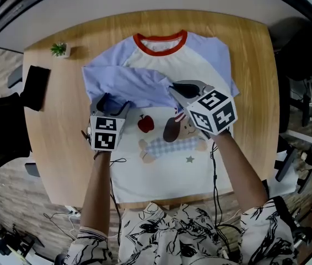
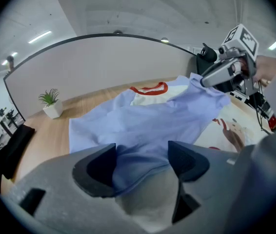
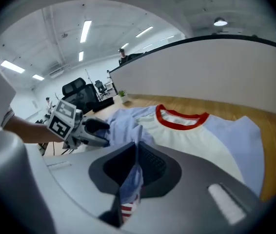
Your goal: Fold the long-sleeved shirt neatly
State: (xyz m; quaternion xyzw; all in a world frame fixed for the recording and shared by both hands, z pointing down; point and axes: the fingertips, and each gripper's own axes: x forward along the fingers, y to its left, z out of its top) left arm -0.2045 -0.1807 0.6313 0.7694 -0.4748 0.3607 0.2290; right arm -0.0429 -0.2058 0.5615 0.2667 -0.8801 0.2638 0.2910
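A long-sleeved shirt (image 1: 161,159) with a cream body, blue sleeves and a red collar (image 1: 160,42) lies flat on the round wooden table (image 1: 57,148). Its left blue sleeve (image 1: 128,81) is folded across the chest. My left gripper (image 1: 110,101) sits at that sleeve's lower edge. In the left gripper view its jaws (image 2: 140,162) stand wide with a fold of blue cloth (image 2: 152,116) lying loosely between them. My right gripper (image 1: 173,90) is shut on the sleeve's end, and blue cloth with a red-striped cuff (image 3: 128,189) hangs pinched between its pads (image 3: 135,155), lifted a little off the shirt.
A small potted plant (image 1: 60,49) stands at the table's far left. A black flat object (image 1: 36,86) lies over the left edge. A grey partition (image 2: 104,62) curves behind the table. Office chairs and cables surround it.
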